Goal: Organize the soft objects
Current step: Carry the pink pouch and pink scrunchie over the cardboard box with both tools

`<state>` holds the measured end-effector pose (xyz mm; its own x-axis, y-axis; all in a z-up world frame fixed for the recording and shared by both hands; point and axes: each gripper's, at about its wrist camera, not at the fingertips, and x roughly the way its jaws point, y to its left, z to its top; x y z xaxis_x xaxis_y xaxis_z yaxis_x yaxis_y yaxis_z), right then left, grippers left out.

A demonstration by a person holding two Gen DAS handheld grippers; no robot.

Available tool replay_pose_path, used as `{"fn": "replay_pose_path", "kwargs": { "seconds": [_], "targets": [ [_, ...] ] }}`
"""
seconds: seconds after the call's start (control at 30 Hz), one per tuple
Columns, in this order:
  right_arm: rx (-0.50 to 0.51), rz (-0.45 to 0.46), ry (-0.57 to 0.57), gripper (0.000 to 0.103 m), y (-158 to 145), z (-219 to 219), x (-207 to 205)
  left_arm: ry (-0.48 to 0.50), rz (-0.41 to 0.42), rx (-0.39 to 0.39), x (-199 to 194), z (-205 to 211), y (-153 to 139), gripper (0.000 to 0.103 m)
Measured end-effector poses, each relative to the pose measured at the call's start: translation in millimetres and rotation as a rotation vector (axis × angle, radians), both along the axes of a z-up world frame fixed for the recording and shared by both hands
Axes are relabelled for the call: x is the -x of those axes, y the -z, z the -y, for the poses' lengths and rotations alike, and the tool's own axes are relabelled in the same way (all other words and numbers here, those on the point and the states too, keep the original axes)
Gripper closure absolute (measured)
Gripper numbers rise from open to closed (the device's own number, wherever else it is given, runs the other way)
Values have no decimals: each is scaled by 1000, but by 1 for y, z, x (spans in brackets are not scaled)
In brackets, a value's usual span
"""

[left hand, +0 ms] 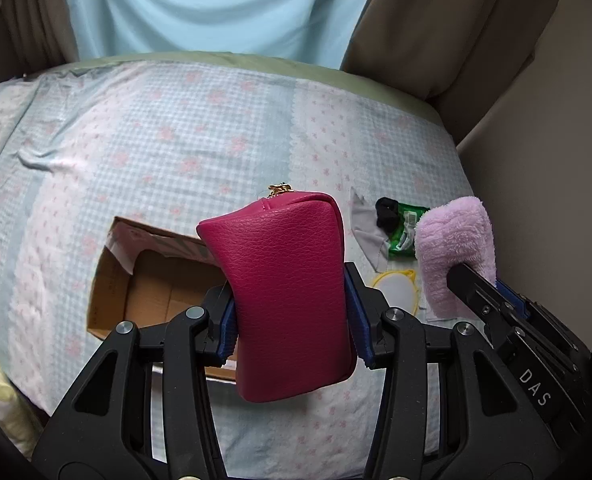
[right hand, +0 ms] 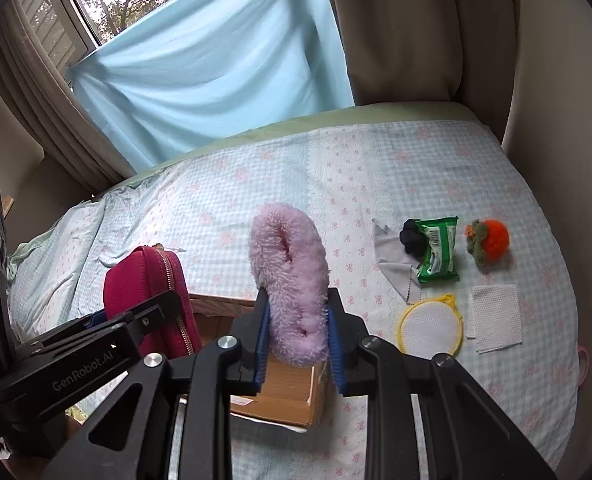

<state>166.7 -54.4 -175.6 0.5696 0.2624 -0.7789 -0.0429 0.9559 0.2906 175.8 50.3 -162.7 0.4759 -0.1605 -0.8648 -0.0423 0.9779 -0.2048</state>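
My left gripper [left hand: 291, 316] is shut on a magenta leather pouch [left hand: 287, 296] with a gold zipper, held upright above the bed, just right of an open cardboard box [left hand: 155, 288]. My right gripper [right hand: 298, 336] is shut on a fluffy pink slipper [right hand: 291, 276], held over the box's near right corner [right hand: 287, 392]. The pouch [right hand: 143, 292] and left gripper [right hand: 127, 328] show at the left of the right wrist view. The slipper [left hand: 454, 248] shows at the right of the left wrist view.
On the checked bedsheet [right hand: 255, 184] lie a grey cloth [right hand: 392, 256], a black soft item [right hand: 414, 240], a green packet [right hand: 438, 254], an orange plush toy [right hand: 490, 246], a yellow-rimmed mesh disc [right hand: 430, 326] and a white cloth square [right hand: 496, 316]. A blue curtain [right hand: 215, 68] hangs behind.
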Motion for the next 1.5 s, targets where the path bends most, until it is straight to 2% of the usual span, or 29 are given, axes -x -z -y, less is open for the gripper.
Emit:
{"fn": "replay_pose_path", "kwargs": {
  "seconds": [0.13,0.23,0.4,0.5,0.73,0.9,1.1,1.13,1.17,1.2,1.23,1.27,1.3,1.4,1.5],
  "targets": [
    [3,-78,17,80,19,-47,3,23,-22,-11,7,-50,8,61],
    [24,-131,42,80,40,-78,1,56,-59,-30,4,-86,28,61],
    [-12,-246,98,80,86,-107,-12,123,-143,-67,-10,-133,79,61],
    [-15,-318,107,80,117,-117,-25,165,-192,-84,-22,-148,112,61],
    [-17,-437,103,80,172,-124,-51,249,-272,-100,-48,-154,174,61],
    [-55,-513,132,80,198,-115,-59,300,-344,-124,-55,-146,208,61],
    [-93,-575,122,80,211,-111,-72,364,-373,-162,-60,-132,226,62],
    [-93,-584,113,80,213,-112,-74,373,-374,-170,-61,-131,227,61],
    [-81,-584,106,78,214,-112,-75,381,-375,-176,-61,-130,227,52],
    [-74,-583,110,67,214,-112,-76,391,-375,-185,-62,-129,227,29],
    [-83,-589,121,54,215,-110,-76,405,-377,-190,-63,-127,228,14],
    [-100,-603,129,18,218,-108,-76,420,-377,-192,-62,-126,228,1],
    [-117,-623,136,0,221,-106,-76,428,-373,-201,-61,-126,227,0],
    [-125,-628,148,0,224,-101,-72,435,-314,-216,-57,-128,215,0],
    [-90,-611,138,0,224,-103,-68,447,-318,-243,-56,-128,214,0]
  ]
}}
